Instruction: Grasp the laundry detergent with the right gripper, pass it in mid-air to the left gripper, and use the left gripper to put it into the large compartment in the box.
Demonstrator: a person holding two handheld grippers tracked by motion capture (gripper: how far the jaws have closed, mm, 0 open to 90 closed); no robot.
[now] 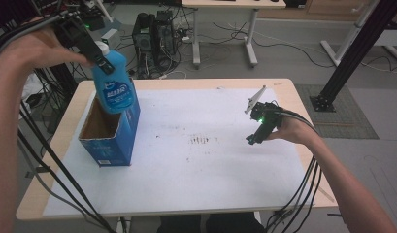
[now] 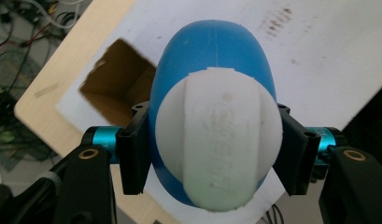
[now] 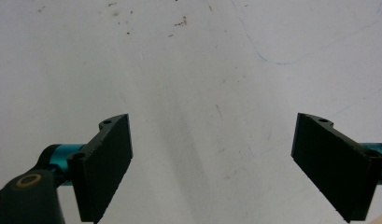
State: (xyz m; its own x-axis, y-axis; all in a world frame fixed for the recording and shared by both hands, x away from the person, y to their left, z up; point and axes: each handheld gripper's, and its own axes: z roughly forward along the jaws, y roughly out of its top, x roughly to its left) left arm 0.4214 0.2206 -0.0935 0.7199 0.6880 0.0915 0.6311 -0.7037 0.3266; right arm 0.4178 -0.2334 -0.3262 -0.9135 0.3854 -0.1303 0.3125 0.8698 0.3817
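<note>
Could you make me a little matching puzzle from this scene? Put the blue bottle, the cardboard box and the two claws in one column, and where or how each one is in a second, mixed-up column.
Things:
1. blue bottle
2. box
3. left claw
4. right claw

States:
A. open, nothing between its jaws, above the white sheet
B. stands on the table's left side, top open
C. held up in the air above the open box
D. shut on the bottle just under its white cap

Pairs: 1-C, 2-B, 3-D, 4-A
</note>
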